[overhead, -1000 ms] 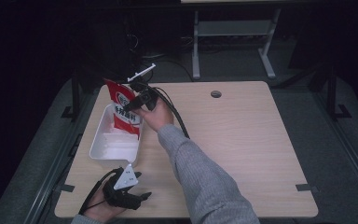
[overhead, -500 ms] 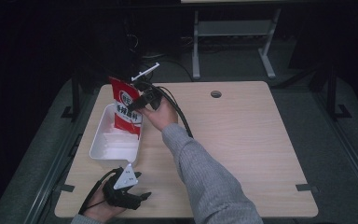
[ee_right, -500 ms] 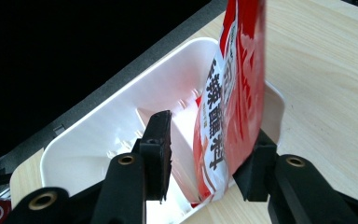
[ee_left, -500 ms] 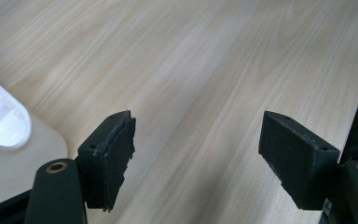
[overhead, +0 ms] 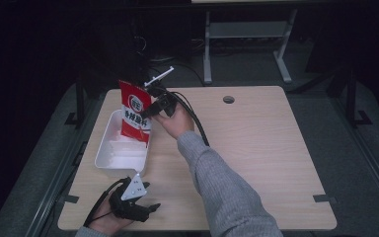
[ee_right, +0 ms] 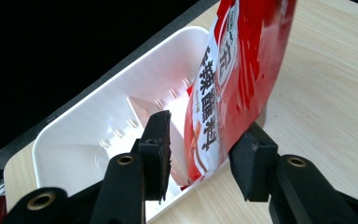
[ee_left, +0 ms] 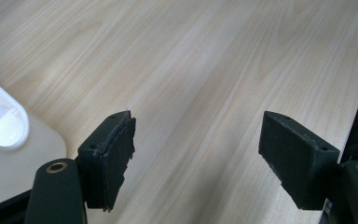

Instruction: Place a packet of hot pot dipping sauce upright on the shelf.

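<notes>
While the right gripper [overhead: 148, 112] hangs over the left part of the light wooden table [overhead: 256, 148], its jaws have just been opening, and they now stand loose on both sides of a shiny red and white plastic pouch with printed letters [overhead: 134, 111]. In the right gripper view, the pouch [ee_right: 235, 84] sits between the two black jaws, with a gap on the left side; on the right side I cannot tell if the pad touches it. The pouch stands up tall, tipped a little, with its bottom end down in a white plastic tray with rounded corners [overhead: 109, 148]. The tray [ee_right: 98, 126] lies close to the left edge of the table, about halfway between the far corner and the near corner. A hand in a grey sleeve [overhead: 227, 192] holds the right gripper, and a black cable trails from it across the table.

The left gripper [overhead: 148, 210] rests near the front left corner of the table, just in front of the tray. In the left gripper view its jaws are wide apart with nothing but bare wood between them, and a corner of the tray [ee_left: 4, 126] peeks in at the left.
</notes>
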Motion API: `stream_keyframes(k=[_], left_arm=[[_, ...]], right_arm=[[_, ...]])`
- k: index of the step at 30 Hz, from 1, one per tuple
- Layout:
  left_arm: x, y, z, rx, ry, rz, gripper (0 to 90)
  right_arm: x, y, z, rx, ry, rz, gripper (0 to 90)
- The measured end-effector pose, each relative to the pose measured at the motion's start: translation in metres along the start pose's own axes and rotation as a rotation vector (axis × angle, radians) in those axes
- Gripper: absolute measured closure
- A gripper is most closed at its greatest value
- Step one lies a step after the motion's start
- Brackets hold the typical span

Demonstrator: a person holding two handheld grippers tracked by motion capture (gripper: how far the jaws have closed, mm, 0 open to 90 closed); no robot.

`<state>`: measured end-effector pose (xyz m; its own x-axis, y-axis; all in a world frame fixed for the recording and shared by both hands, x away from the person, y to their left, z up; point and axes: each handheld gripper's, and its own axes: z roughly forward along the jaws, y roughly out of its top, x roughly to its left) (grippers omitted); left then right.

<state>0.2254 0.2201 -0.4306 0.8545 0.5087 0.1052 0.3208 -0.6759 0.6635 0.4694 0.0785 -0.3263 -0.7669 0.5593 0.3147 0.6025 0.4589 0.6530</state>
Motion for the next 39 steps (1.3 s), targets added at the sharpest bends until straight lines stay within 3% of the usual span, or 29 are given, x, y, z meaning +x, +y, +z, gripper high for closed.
stream_keyframes(k=[17,24,39], left_arm=[[-0.001,0.001,0.002,0.008,0.000,0.001,25.9],[0.000,0.001,0.002,0.008,0.002,-0.005,25.9],[0.001,0.000,0.002,0.020,0.004,-0.007,25.9]], right_arm=[[-0.013,-0.015,-0.013,0.004,-0.005,0.014,57.0],[-0.014,-0.022,-0.021,0.016,-0.005,-0.003,55.5],[-0.032,-0.058,-0.042,0.028,0.006,0.029,51.8]])
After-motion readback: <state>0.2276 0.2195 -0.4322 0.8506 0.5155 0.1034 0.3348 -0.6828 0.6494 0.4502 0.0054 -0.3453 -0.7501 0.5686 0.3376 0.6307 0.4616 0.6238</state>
